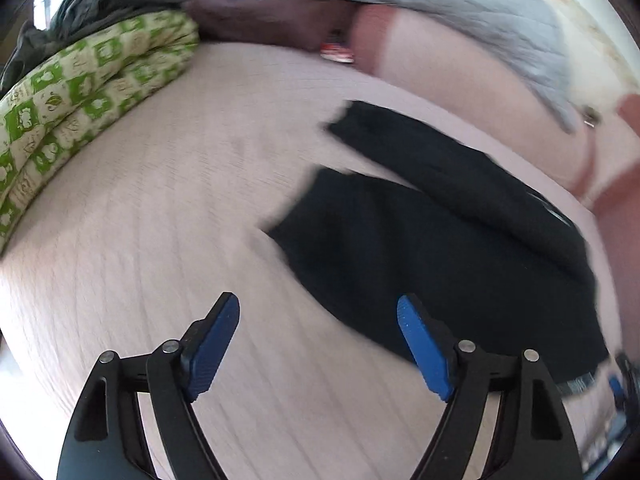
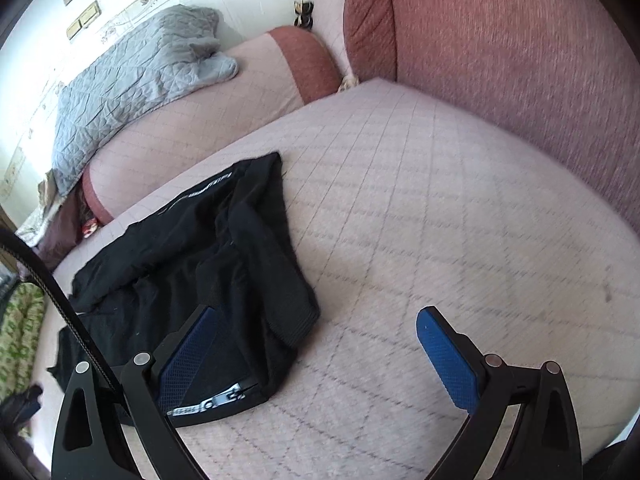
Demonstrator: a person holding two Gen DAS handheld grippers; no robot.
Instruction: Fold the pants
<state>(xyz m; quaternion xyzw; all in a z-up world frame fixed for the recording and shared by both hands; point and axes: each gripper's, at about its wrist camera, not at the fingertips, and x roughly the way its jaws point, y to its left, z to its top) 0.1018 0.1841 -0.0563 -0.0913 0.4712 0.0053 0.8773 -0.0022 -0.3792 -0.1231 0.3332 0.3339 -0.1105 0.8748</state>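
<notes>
Black pants point(image 1: 432, 240) lie spread on a pale pink quilted sofa seat point(image 1: 180, 208); their two legs reach toward the far side. My left gripper point(image 1: 318, 340) is open and empty, hovering just left of the near leg. In the right wrist view the pants point(image 2: 192, 264) lie crumpled, with the waistband and a white label nearest the camera. My right gripper point(image 2: 320, 356) is open and empty above the seat point(image 2: 440, 220), its left finger over the waistband edge, its right finger over bare cushion.
A green-and-cream patterned cushion point(image 1: 80, 92) lies along the left side. A grey quilted blanket point(image 2: 132, 80) drapes over the sofa back. A reddish-pink armrest point(image 2: 520, 60) rises at the right. A black cable point(image 2: 48, 280) crosses the left of the right wrist view.
</notes>
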